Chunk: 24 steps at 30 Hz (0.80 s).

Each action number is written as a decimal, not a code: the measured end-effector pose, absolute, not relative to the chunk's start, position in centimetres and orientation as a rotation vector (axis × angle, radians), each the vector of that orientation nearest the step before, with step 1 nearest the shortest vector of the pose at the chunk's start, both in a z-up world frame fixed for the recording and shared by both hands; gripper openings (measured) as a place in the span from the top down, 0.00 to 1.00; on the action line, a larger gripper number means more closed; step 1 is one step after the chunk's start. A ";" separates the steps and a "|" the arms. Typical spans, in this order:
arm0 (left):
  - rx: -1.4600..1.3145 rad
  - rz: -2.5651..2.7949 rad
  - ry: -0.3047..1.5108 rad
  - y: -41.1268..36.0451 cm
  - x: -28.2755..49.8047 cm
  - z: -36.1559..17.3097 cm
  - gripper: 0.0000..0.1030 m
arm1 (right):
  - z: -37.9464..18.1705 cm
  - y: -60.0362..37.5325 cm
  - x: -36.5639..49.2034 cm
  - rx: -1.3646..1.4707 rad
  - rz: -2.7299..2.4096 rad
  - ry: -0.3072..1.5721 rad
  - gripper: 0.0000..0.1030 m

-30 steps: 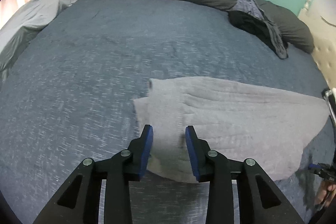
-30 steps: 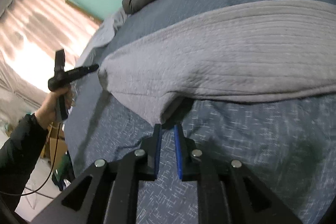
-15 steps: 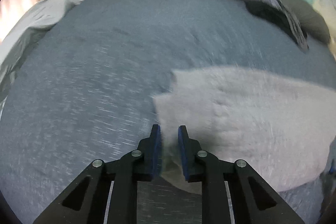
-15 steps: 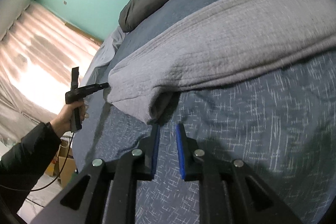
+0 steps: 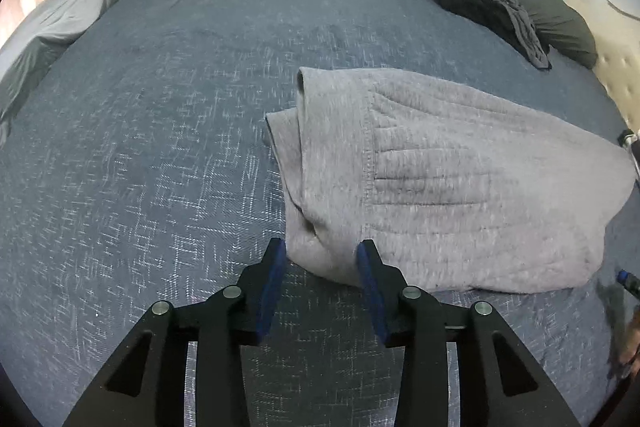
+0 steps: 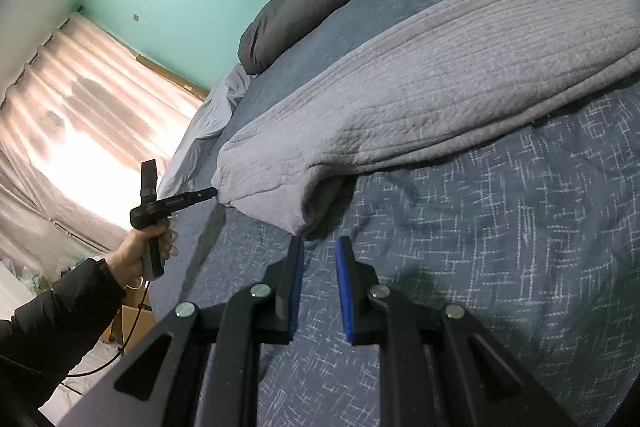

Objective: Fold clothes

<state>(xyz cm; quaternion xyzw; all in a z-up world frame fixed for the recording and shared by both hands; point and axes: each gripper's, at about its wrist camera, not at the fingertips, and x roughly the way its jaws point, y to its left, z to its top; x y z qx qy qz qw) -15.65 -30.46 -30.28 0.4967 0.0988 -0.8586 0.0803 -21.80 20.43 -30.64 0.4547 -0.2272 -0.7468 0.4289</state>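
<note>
Left gripper [image 5: 322, 253]: jaws opening, the near corner of the grey garment [image 5: 460, 187] between them, pads not pressing.
Grey garment: lies folded on the blue bedspread [image 5: 140, 147], near its front edge.
Right gripper [image 6: 319, 251]: nearly closed, empty, just before the garment's other corner.
Advice: push the left jaws deeper over all layers before closing.
Writing: none readable.
</note>
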 end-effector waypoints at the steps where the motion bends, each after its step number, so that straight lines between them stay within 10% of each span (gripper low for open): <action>1: 1.485 -2.566 0.305 -30.5 -15.7 -30.4 0.60 | -30.6 20.5 -21.8 1.135 -1.864 -0.568 0.85; 9: 1.511 -2.544 0.298 -30.3 -16.2 -30.8 0.95 | -30.6 20.8 -21.9 1.132 -1.862 -0.577 0.85; 24: 1.381 -2.509 0.507 -33.8 -14.4 -28.8 0.88 | -30.5 20.9 -21.9 1.118 -1.861 -0.592 0.85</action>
